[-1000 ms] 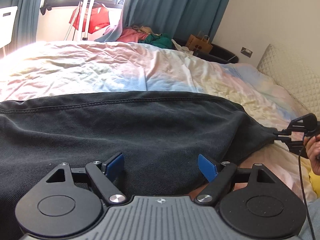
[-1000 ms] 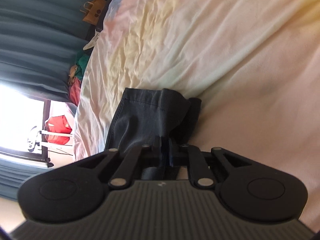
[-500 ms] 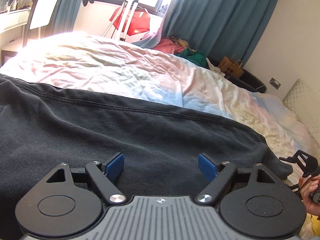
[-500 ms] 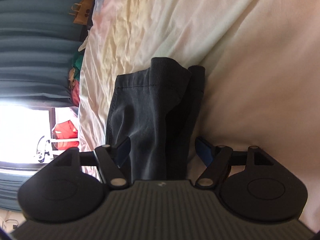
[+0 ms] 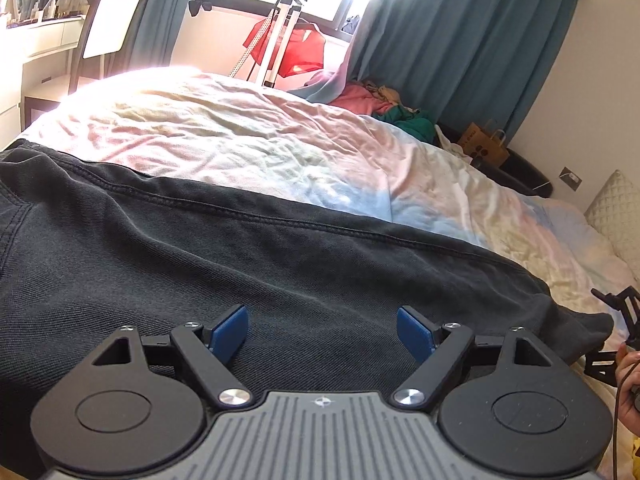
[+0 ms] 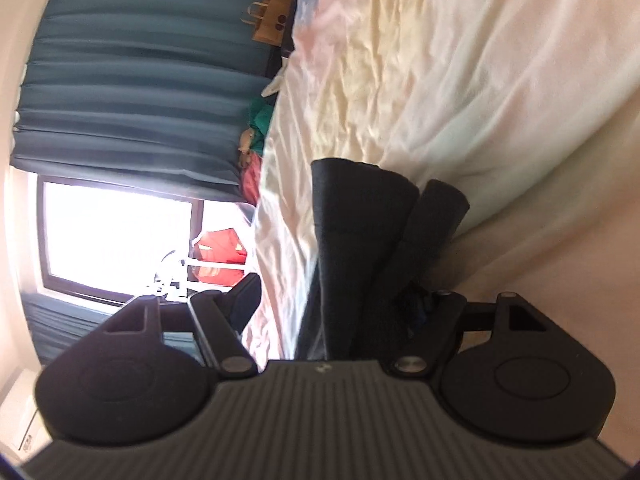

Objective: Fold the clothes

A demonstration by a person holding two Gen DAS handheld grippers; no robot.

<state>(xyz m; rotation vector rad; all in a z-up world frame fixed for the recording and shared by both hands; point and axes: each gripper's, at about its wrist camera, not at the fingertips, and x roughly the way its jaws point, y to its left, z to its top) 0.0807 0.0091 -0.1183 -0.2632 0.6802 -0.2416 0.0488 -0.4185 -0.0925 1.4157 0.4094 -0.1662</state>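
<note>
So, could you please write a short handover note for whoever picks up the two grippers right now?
Left gripper: open, hovering over the black jeans, holding nothing.
Right gripper: jaws have just been opening; now open, with the jeans' bunched end lying loose between them.
Jeans: laid lengthwise across the pastel duvet, stitched seam along the far edge.
Done: jeans laid out, right end let go.
Left: smooth the crumpled end, then fold the jeans.
</note>
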